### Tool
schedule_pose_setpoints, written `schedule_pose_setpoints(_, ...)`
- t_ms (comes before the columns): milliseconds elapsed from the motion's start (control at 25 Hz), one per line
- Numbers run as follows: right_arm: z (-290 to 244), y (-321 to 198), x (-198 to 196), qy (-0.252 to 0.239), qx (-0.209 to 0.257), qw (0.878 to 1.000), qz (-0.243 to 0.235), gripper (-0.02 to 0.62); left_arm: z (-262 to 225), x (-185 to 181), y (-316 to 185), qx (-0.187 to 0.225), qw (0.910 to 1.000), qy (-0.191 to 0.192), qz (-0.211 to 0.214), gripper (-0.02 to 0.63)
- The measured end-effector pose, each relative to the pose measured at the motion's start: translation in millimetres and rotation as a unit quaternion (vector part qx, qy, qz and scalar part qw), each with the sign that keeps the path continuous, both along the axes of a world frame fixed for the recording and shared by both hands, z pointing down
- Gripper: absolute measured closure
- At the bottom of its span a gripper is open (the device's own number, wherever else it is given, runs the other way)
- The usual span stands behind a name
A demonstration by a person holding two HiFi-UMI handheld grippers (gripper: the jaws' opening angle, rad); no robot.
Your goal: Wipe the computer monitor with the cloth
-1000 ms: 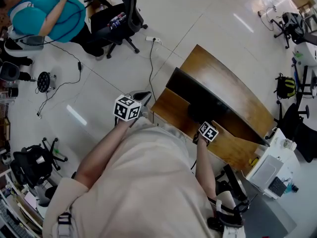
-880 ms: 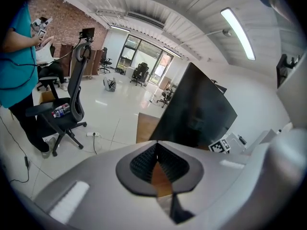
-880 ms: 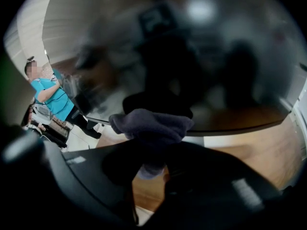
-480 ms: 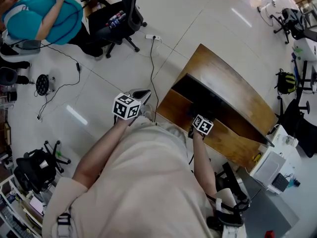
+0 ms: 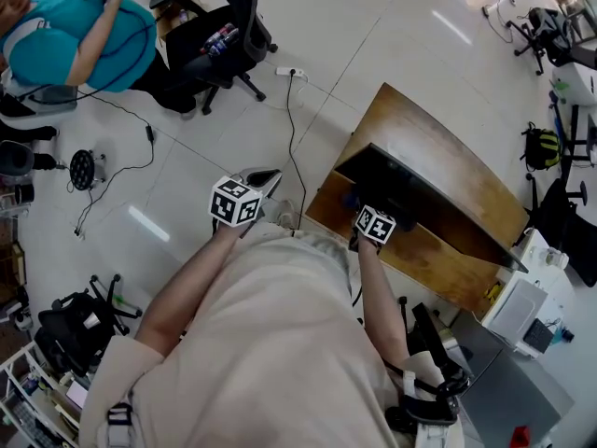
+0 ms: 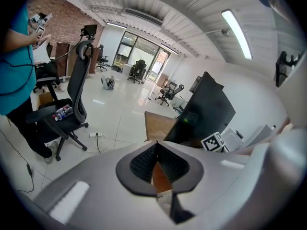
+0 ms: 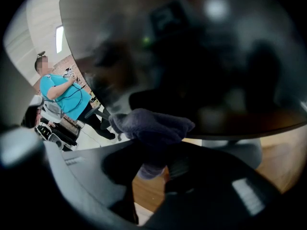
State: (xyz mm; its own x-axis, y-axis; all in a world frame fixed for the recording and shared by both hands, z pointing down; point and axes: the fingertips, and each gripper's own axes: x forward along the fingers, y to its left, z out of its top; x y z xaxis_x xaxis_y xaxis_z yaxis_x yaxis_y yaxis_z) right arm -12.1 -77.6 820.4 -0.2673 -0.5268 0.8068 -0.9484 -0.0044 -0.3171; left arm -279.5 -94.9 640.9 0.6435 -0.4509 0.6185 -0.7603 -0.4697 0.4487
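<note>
A black computer monitor (image 5: 410,192) stands on a wooden desk (image 5: 438,143). My right gripper (image 5: 366,211) is at the left part of its screen, shut on a grey-purple cloth (image 7: 153,124). In the right gripper view the bunched cloth sticks out beyond the jaws and lies against the dark glossy screen (image 7: 192,56). My left gripper (image 5: 264,179) hangs over the floor left of the desk, shut with nothing in it. In the left gripper view its jaws (image 6: 156,146) meet, and the monitor (image 6: 206,110) shows edge-on beyond them.
A black office chair (image 5: 229,31) and a seated person in a teal shirt (image 5: 79,35) are at the back left. A power strip with cable (image 5: 289,73) lies on the floor. A white machine (image 5: 518,311) stands right of the desk, another chair (image 5: 79,329) at lower left.
My right gripper has slid the cloth leftward along the screen, from about the middle toward the left end. The left gripper has stayed in place.
</note>
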Motion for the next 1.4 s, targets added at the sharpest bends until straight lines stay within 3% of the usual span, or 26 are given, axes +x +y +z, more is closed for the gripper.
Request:
schedule_pose_setpoints(600, -1.4, -26.3, -65.7, -0.02, 0.022, 1.0, -0.009, 0.477, 2.8, -39.7, 0.1, 0.002, 0.9998, -0.006, 0.019, 0.607)
schedule_pose_setpoints(1400, -8.4, -42.4, -107.3, -0.044, 0.02, 0.998, -0.032, 0.477, 1.6, -53.5, 14.1, 0.009, 0.9999, -0.007, 0.004, 0.607)
